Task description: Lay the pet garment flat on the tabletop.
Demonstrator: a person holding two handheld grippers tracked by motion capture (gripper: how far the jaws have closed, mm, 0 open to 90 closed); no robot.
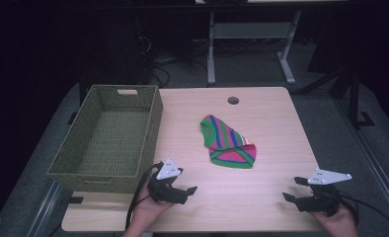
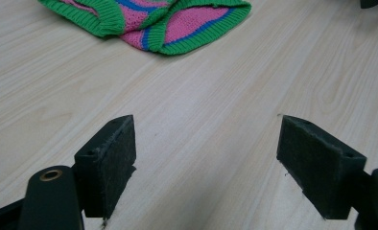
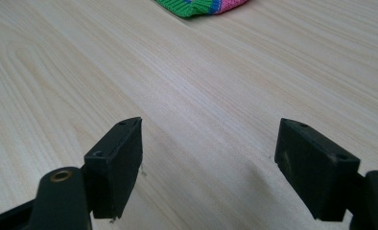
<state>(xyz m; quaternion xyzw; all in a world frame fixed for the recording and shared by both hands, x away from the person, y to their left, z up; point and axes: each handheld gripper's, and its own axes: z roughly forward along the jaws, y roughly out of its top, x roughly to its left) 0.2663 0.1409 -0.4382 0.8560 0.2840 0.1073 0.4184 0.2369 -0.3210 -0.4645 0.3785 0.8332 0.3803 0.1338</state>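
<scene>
A striped knitted garment (image 1: 227, 141) in green, pink and blue lies flat at the middle of the light wooden table (image 1: 271, 113). Its green hem (image 2: 177, 24) shows at the top of the left gripper view, and a corner of the garment (image 3: 201, 5) at the top of the right gripper view. My left gripper (image 1: 182, 185) rests near the front edge, left of centre, open, with bare wood between its pads (image 2: 108, 160). My right gripper (image 1: 293, 190) sits at the front right, open too, nothing between its pads (image 3: 117, 165).
A green woven basket (image 1: 153, 118) with nothing in it stands on the left part of the table, just behind my left gripper. A round cable hole (image 1: 233, 100) is near the far edge. Desk legs (image 1: 211, 49) and cables lie on the floor beyond.
</scene>
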